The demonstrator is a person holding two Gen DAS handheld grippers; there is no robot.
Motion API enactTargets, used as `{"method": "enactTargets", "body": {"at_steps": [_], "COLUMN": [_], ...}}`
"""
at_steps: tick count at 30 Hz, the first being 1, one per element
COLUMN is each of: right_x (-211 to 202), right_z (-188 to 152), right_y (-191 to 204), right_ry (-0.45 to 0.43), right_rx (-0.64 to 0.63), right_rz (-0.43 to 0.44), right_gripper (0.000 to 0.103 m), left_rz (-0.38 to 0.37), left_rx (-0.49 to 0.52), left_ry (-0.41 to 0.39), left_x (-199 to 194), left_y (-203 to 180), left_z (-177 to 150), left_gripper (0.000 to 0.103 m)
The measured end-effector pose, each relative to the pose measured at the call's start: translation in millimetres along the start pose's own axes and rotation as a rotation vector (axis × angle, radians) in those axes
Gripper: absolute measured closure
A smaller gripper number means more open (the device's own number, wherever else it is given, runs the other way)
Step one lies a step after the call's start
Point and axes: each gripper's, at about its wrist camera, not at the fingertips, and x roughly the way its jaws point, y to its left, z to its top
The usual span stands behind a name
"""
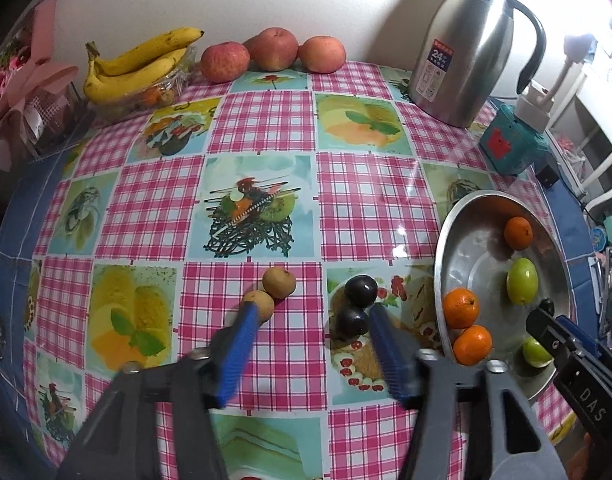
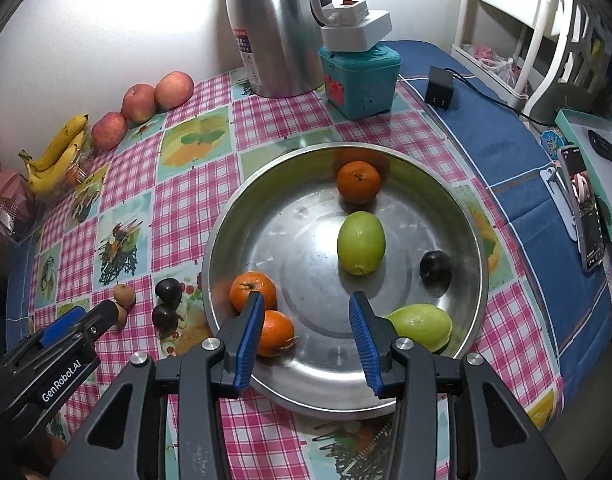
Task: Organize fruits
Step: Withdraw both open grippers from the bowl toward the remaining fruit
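My left gripper (image 1: 314, 312) is open, low over the checked cloth, with only bare cloth between its blue pads. Its left finger overlaps the nearer of two brown longans (image 1: 279, 282). The right finger stands beside the nearer of two dark plums (image 1: 360, 288). My right gripper (image 2: 306, 298) is open over the steel bowl (image 2: 306, 248) and holds nothing. In the bowl lie three oranges (image 2: 359, 182), two green fruits (image 2: 361, 242) and one dark plum (image 2: 436, 268). One orange (image 2: 253, 291) sits just behind the right gripper's left finger.
Bananas (image 1: 138, 64) on a clear dish and three apples (image 1: 274, 48) line the back wall. A steel jug (image 1: 474, 48) and a teal box (image 1: 510, 148) stand at the back right. A phone on a stand (image 2: 586, 216) and a black adapter (image 2: 440, 90) lie beyond the bowl.
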Motion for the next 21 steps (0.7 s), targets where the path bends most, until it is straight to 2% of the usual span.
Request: {"method": "enactTargets", "body": {"at_steps": [1, 2, 3, 5, 19, 20, 21], "right_x": [1.0, 2.1, 3.8, 8.7, 24.7, 25.0, 25.1], "right_z": [0.7, 1.1, 1.0, 0.5, -0.5, -0.5, -0.5], "right_y": [1.0, 1.7, 2.6, 3.5, 6.4, 6.4, 6.4], "right_ry": [0.003, 0.005, 0.009, 0.018, 0.065, 0.064, 0.062], "right_rx": [-0.005, -0.010, -0.016, -0.022, -0.043, -0.044, -0.044], "right_rz": [-0.005, -0.007, -0.008, -0.018, -0.048, -0.047, -0.044], "right_gripper": [0.058, 0.058, 0.051, 0.042, 0.041, 0.038, 0.030], "left_rz": [0.006, 0.014, 0.029, 0.044, 0.068, 0.082, 0.097], "left_rx": [-0.006, -0.007, -0.010, -0.014, -0.023, -0.023, -0.024], "left_ry": [0.003, 0.002, -0.001, 0.001, 0.021, 0.023, 0.023], "left_x": [1.7, 2.7, 4.0, 6.4, 15.9, 16.7, 17.5], "left_y": [1.3, 2.0, 3.2, 5.0, 9.5, 10.3, 11.2], "left_z": [0.4, 0.2, 0.1, -0.3, -2.6, -2.8, -2.9], "left_gripper": [0.012, 0.005, 0.000, 0.000, 0.000, 0.000, 0.000]}}
